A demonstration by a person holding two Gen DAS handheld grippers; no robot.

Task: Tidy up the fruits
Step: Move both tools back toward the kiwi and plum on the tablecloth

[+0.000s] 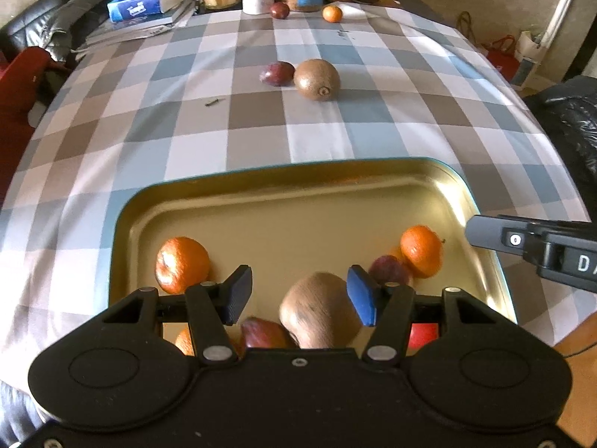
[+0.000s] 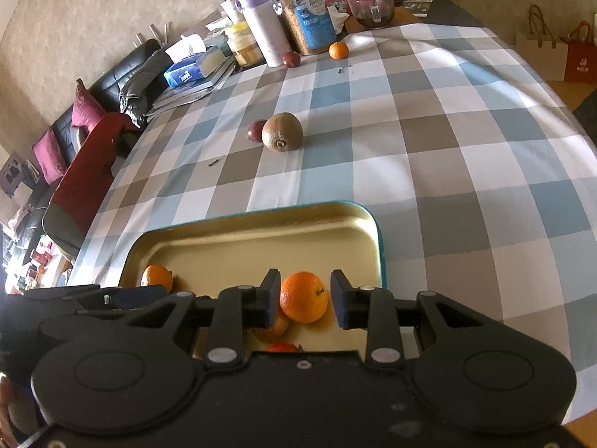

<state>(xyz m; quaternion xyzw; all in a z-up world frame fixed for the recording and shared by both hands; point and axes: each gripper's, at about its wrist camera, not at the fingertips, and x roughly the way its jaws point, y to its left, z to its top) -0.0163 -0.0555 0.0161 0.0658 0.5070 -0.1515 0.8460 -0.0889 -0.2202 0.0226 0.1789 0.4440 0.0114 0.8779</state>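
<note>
Hovering: both grippers hang over a gold tray at the near edge of a checked tablecloth.
Left gripper: jaws spread wide, nothing pinched; a brown kiwi lies blurred in the tray just below the gap.
Right gripper: jaws spread, empty; an orange sits in the tray under the gap, apparently untouched.
In the tray: a second orange at the left, plums and more fruit partly hidden under the gripper bodies.
Left on the cloth: a second kiwi touching a plum mid-table; a far plum and a small orange beside the jars.
Stage: judged over halfway, four fruits to gather.
Risk: the mid-table kiwi and plum touch, so closing on one may nudge the other rolling across the smooth cloth.
Risk: the far pair sits tight against tall containers; a wide approach could knock a jar or bottle.
Risk: round fruit dropped from height may bounce off the crowded tray.
</note>
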